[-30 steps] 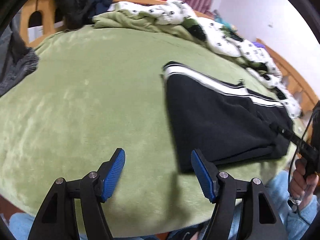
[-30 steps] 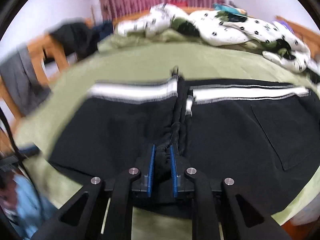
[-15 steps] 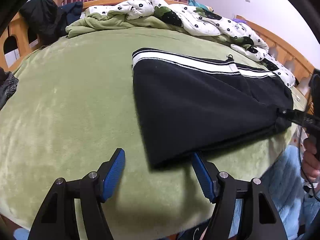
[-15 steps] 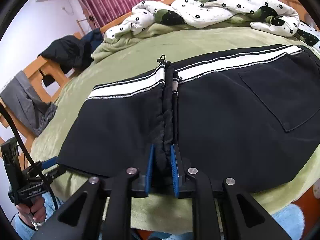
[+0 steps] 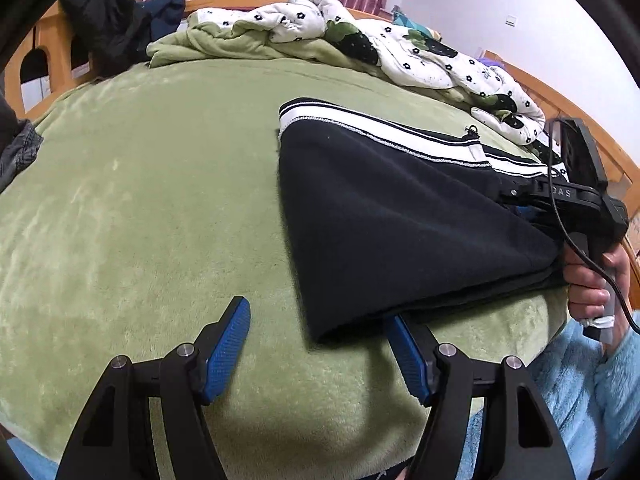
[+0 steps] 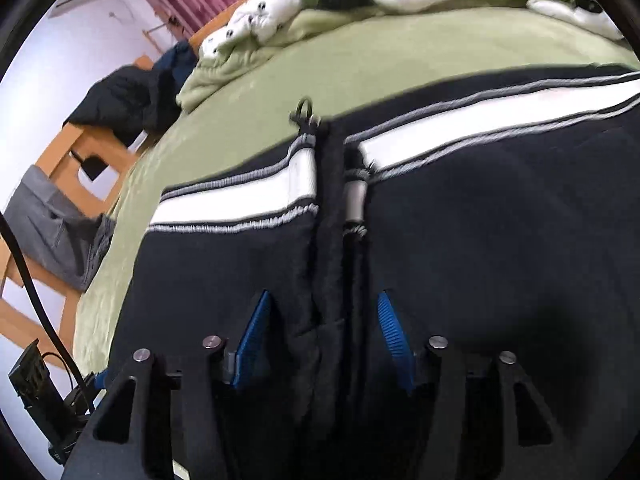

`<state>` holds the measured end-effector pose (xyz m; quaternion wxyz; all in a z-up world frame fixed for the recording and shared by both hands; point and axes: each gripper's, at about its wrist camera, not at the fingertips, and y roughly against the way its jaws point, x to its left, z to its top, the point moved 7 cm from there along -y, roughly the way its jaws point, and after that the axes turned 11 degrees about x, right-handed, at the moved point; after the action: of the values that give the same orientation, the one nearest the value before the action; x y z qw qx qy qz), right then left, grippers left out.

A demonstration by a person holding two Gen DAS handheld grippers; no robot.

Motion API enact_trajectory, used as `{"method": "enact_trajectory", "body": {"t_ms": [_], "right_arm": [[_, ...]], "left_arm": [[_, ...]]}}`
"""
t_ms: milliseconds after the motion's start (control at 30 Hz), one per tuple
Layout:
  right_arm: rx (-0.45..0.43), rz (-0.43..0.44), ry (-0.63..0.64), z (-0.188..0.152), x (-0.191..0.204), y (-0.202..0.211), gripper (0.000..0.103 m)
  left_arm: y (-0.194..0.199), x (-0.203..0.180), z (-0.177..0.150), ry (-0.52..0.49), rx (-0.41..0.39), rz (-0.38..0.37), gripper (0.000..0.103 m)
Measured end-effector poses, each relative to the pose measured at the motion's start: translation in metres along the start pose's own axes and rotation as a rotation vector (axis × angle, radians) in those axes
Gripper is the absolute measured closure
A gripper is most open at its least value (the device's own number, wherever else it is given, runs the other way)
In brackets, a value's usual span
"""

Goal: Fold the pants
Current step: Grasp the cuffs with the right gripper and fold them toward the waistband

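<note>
1. The black pants (image 5: 384, 216) with white side stripes lie folded on the green blanket (image 5: 152, 208).
2. The left gripper (image 5: 320, 350) hangs released, its jaws apart and empty, one pad just under the pants' near corner.
3. The right gripper (image 6: 320, 336) is opening, a bunched fold between its blue pads, untouched.
</note>
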<state>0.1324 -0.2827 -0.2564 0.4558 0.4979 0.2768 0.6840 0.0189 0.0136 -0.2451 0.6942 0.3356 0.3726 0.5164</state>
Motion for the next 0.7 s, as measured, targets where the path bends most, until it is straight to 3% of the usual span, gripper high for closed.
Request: {"method": "enact_trajectory", "body": {"t_ms": [33,67,133,200,300,467,633,700], "right_arm": [[0.013,-0.022,0.026,0.001,0.002,-0.002,0.047],[0.017,-0.049,0.052,0.003,0.004,-0.002,0.076],[-0.016,-0.021,0.058,0.008,0.004,0.007,0.087],[-0.087,0.061,0.025,0.015,0.002,0.027,0.088],[-0.137,0.010,0.017,0.024,-0.006,0.035,0.088],[-0.050,-0.038,-0.001,0.021,-0.021,0.006,0.088],[-0.085,-0.045,0.001,0.023,-0.018,0.013,0.087],[-0.095,-0.047,0.002,0.024,-0.016,0.016,0.087]], "left_arm": [[-0.002,-0.001,0.000,-0.007,-0.004,0.009,0.036],[-0.003,-0.002,0.001,-0.009,-0.007,0.020,0.036],[-0.004,-0.004,0.003,-0.003,-0.015,0.043,0.036],[-0.002,-0.006,0.005,0.015,-0.027,0.045,0.037],[-0.001,-0.010,0.004,0.005,-0.027,0.032,0.037],[0.000,-0.011,0.002,-0.024,-0.032,0.055,0.037],[0.001,-0.004,0.007,0.027,-0.037,0.031,0.037],[-0.001,-0.002,0.006,0.026,-0.048,0.049,0.045]]}}
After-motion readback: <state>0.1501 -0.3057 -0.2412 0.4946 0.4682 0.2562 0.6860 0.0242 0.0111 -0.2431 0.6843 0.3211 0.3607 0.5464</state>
